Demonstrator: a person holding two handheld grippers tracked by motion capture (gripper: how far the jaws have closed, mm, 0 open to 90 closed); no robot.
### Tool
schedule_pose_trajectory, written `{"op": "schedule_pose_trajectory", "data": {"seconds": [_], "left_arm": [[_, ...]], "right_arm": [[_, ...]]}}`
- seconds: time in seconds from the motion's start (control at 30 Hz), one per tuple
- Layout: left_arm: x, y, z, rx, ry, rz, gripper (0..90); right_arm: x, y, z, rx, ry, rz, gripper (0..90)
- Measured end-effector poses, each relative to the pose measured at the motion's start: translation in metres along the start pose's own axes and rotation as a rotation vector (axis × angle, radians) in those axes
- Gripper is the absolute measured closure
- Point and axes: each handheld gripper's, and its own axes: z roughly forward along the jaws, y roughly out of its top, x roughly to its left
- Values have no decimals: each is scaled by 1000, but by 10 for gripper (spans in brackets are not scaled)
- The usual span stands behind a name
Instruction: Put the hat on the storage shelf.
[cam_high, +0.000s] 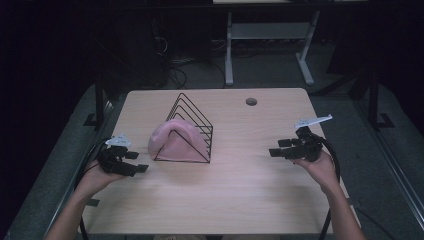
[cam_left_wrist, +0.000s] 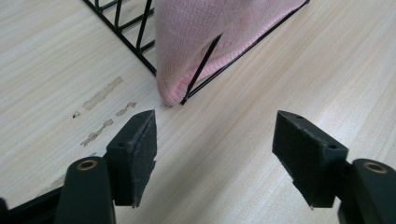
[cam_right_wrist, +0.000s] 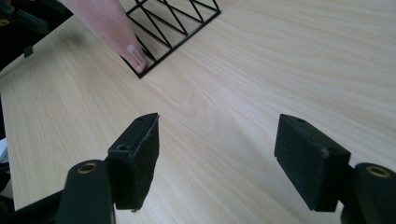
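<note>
A black wire rack (cam_high: 192, 131) shaped like a triangular prism stands on the wooden table (cam_high: 240, 190), left of centre. A pink knitted cloth (cam_high: 170, 141) hangs over its near end. My left gripper (cam_high: 137, 161) is open just left of the rack, a short way off it. In the left gripper view the open left gripper (cam_left_wrist: 215, 158) faces the cloth's corner (cam_left_wrist: 187, 42) and the rack's wire (cam_left_wrist: 201, 70), with nothing between the pads. My right gripper (cam_high: 279, 148) hovers open at the right side. The right gripper view has that gripper (cam_right_wrist: 217, 161) over bare wood, the rack (cam_right_wrist: 173, 23) and cloth (cam_right_wrist: 116, 28) farther off.
A round cable hole (cam_high: 251, 101) sits near the table's far edge. Pale glue marks (cam_left_wrist: 100, 95) streak the wood beside the rack. Beyond the table stand a second desk's white legs (cam_high: 229, 50) and cables on the floor.
</note>
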Motion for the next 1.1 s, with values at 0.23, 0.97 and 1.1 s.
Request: {"op": "schedule_pose_trajectory", "data": {"seconds": [0.23, 0.97, 1.1], "left_arm": [[-3, -1, 0, -7, -2, -4, 283], [-17, -10, 3, -28, 1, 0, 275], [-21, -14, 2, -44, 4, -7, 275]], "right_arm": [[-5, -17, -5, -2, -11, 32, 301], [-6, -66, -20, 21, -54, 62, 283], [0, -74, -23, 22, -65, 49, 281]]}}
